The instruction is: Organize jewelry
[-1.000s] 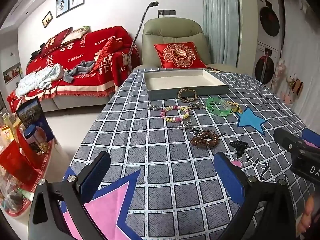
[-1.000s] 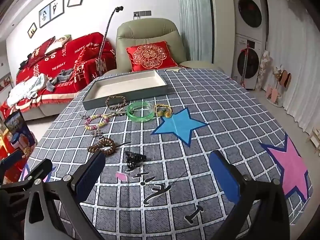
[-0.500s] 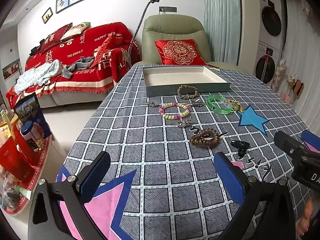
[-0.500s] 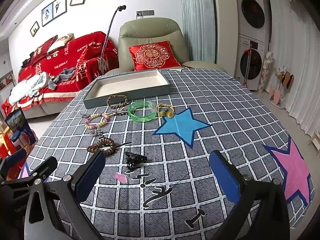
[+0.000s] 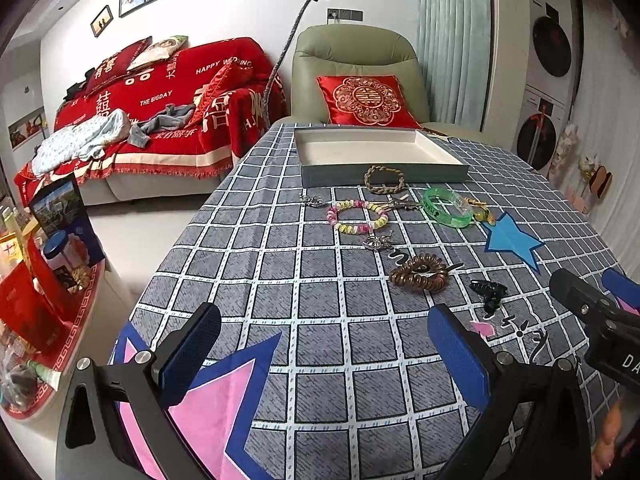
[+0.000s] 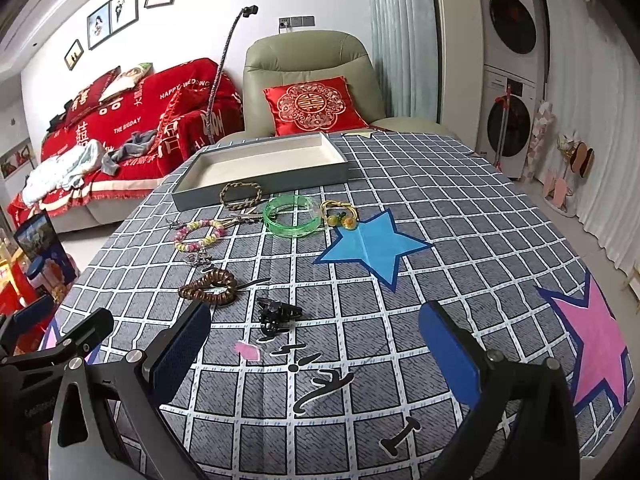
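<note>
As the two wrist views show against the frames of a second ago, your grippers have moved slightly forward over the table: the tray and the jewelry sit a little larger and lower in view, yet nothing on the cloth has shifted. Judged from this, the task stands at its start, with the tray empty and every piece outside it.

Your left gripper is spread wide and holds nothing; your right gripper is likewise wide and empty. Both hover above the near part of the table, apart from every piece.

Nearest your right gripper lies the black hair clip, just ahead of its left finger, with the brown coil bracelet beyond it to the left. Farther off lie the pastel bead bracelet, the green bangle and the yellow bead tie. The braided bracelet touches the tray's near wall.

From your left gripper, the brown coil bracelet lies ahead and right of centre, well apart from the fingers. The black hair clip is probably the easiest first pick for your right gripper.
</note>
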Motion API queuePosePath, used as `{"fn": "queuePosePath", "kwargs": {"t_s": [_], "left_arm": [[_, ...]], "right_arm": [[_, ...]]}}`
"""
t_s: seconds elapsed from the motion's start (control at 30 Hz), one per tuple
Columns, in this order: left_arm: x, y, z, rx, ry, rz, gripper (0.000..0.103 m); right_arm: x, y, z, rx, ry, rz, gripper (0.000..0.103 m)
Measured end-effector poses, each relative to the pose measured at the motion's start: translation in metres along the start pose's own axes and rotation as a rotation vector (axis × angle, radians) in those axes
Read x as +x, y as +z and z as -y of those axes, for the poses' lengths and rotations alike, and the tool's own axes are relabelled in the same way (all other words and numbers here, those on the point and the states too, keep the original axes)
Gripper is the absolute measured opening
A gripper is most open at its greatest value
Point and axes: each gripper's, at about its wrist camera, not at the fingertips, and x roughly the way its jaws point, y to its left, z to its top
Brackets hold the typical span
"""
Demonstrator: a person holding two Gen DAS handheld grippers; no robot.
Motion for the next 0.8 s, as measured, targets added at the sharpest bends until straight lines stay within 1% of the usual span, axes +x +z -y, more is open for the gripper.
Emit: {"fn": "queuePosePath", "kwargs": {"t_s": [0.8], "left_arm": [[0.0017,-0.0013,0.0005,0.002,0.007,-0.012,0.103]], "right_arm": [[-0.0015,0.001,0.0055,0.027,0.0,0.008,0.103]]}}
